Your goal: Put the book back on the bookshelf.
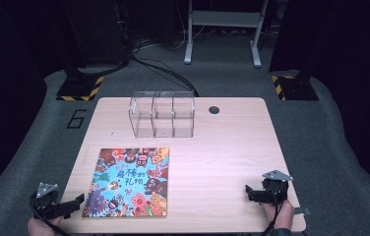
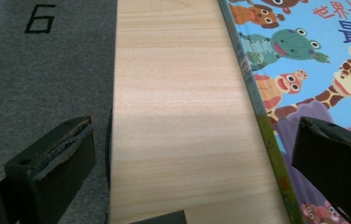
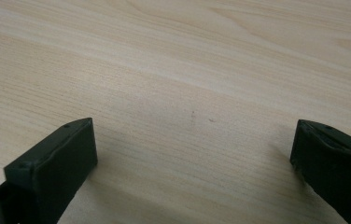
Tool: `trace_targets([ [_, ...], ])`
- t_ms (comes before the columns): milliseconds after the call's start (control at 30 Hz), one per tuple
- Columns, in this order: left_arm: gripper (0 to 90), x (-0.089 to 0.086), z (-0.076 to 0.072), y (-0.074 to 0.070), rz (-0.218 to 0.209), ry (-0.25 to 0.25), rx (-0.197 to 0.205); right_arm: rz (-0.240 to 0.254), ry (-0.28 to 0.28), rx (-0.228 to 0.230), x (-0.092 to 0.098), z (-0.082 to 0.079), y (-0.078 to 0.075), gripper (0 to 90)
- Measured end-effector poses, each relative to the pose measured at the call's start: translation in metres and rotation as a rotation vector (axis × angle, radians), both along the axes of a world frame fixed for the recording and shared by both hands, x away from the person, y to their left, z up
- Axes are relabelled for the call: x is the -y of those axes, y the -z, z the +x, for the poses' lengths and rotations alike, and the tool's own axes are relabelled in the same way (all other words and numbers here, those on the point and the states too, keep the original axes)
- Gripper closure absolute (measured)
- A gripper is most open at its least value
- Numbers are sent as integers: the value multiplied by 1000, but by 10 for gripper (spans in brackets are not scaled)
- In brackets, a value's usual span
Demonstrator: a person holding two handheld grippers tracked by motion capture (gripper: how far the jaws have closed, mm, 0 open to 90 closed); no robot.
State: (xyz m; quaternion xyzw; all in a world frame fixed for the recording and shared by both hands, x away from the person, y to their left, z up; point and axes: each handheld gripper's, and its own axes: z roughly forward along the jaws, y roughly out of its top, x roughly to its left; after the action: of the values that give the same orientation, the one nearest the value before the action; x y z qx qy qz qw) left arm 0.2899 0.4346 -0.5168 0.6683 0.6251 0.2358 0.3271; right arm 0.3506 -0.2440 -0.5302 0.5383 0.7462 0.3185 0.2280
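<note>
Beside picture book point(image 1: 129, 183): left gripper point(image 1: 72, 205) empty, jaws apart

Lab: hazard-taped stands point(image 1: 79, 88), cables point(image 1: 163, 69)

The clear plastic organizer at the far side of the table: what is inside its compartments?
The clear plastic organizer has three compartments, and all look empty; the wooden table shows through its walls. Reflections blur the compartment floors, so something very small or flat there cannot be excluded.

The high view looks forward and down over the whole tabletop point(image 1: 222, 147). The left gripper view sits close above its left edge, sharing the picture book point(image 2: 313, 70). The right gripper view skims bare wood.
</note>
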Motion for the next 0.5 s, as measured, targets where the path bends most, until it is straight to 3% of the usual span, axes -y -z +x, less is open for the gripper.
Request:
trace_targets([
  [333,0,13,15,-5,-22,53,-37,-3,10,-1,0,0,0,0],
  [500,0,24,23,-7,-11,107,-60,-10,8,-7,0,0,-1,6],
])
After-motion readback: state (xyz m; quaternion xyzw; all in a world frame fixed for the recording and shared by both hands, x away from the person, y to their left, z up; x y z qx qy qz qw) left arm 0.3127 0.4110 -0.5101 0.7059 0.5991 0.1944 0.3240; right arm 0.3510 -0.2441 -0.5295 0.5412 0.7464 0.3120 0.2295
